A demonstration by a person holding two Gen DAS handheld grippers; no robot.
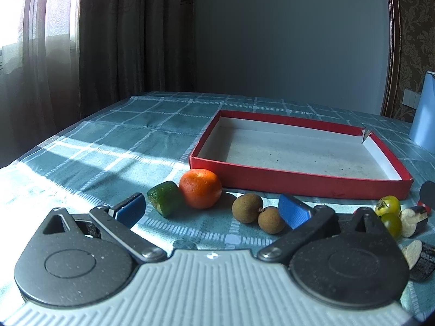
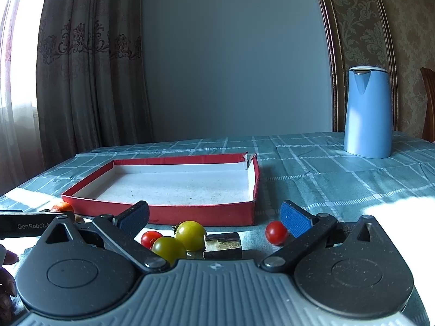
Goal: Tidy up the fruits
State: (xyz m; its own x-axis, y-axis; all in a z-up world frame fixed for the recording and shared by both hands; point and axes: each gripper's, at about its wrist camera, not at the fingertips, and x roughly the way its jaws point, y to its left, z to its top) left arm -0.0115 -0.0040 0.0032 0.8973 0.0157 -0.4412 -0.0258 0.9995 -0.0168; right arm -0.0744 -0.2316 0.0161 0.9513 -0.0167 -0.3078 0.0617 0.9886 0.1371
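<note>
An empty red shallow box [image 1: 299, 183] [image 2: 163, 213] lies on the checked tablecloth. In front of it, in the left wrist view, sit an orange [image 1: 200, 188], a green chunk [image 1: 165, 201] and two brown longans [image 1: 246, 207]. My left gripper [image 1: 212, 210] stands open just short of them, holding nothing. In the right wrist view two yellow-green tomatoes [image 2: 190, 235], two red cherry tomatoes [image 2: 276, 232] and a dark eggplant piece [image 2: 222, 245] lie between the fingers of my open right gripper [image 2: 214, 218]. Nothing is gripped.
A tall blue kettle [image 2: 367, 114] stands at the back right of the table. Curtains hang at the left and a grey wall is behind. More eggplant pieces [image 1: 420, 258] lie at the right in the left wrist view. A hand [image 2: 6, 282] shows at the left edge.
</note>
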